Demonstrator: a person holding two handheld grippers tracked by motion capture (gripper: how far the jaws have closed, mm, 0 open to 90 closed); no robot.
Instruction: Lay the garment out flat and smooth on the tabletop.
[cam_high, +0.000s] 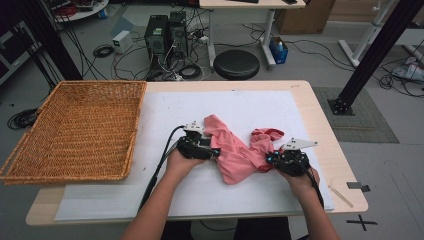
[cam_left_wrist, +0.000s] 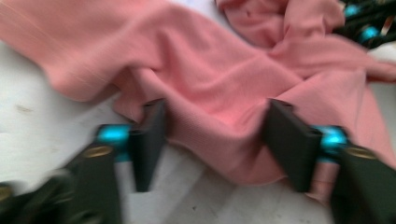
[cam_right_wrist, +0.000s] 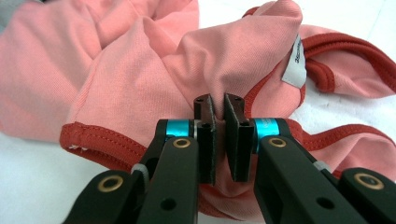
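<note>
On the counter, near its middle:
Garment: crumpled salmon-pink knit garment with darker red trim (cam_high: 239, 152), soft and fine-ribbed, bunched in loose folds on the white sheet between the two hands.
Trim: rolled red binding with visible stitching along the curved openings, seen close in the right gripper view (cam_right_wrist: 100, 142).
Label: small white sewn-in tag (cam_right_wrist: 293, 60) standing on edge at the neck opening; printing too small to read.
Left tongs (cam_high: 215, 151): black flat pads, half spread, astride a raised fold at the garment's lower edge; cloth between them, pads at its flanks, firm pressing not to be told through the blur (cam_left_wrist: 219, 126).
Right tongs (cam_high: 270, 159): pressed nearly together, pinching a peaked fold of the pink cloth just beside the red trim (cam_right_wrist: 218, 135).
Surface: matte white sheet (cam_high: 200, 192) with faint scuffs, laid over a pale wooden counter (cam_high: 335, 155) with rounded corners.
Basket: large shallow rectangular woven wicker basket (cam_high: 75, 131), honey-coloured, at the counter's left end, overhanging the edge, well apart from the garment.
Open room: bare sheet beyond and in front of the garment; narrower strip of wood at the right edge.
</note>
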